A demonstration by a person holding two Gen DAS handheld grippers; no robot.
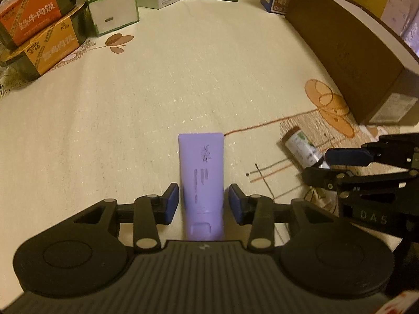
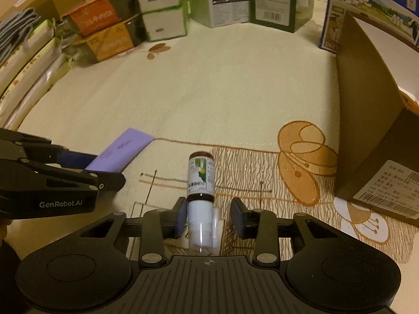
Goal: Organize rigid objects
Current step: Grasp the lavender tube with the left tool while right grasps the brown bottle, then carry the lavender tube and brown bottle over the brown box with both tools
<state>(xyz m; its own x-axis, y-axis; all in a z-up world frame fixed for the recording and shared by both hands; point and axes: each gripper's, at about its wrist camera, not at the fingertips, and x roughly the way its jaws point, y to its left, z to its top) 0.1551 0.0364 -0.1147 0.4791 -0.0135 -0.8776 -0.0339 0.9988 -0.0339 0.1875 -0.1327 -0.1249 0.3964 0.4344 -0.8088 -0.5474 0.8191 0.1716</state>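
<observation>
A purple tube (image 1: 201,178) lies flat on the cream tablecloth, cap toward me, between the fingers of my left gripper (image 1: 204,204). The jaws are open with small gaps on both sides of the tube. A small bottle (image 2: 200,198) with a white-green label, dark cap away and clear cap toward me, lies between the fingers of my right gripper (image 2: 209,218). Its left pad touches the bottle; the right pad stands apart. The bottle (image 1: 303,147) and right gripper (image 1: 324,166) show in the left wrist view; the tube (image 2: 120,151) and left gripper (image 2: 104,172) show in the right wrist view.
A long brown box (image 1: 348,52) stands at the right, also in the right wrist view (image 2: 371,120). Stacked orange food boxes (image 1: 39,31) and white-green boxes (image 1: 112,2) stand at the far left. Cartons (image 2: 272,0) line the back, a blue milk carton (image 2: 366,7) behind the brown box.
</observation>
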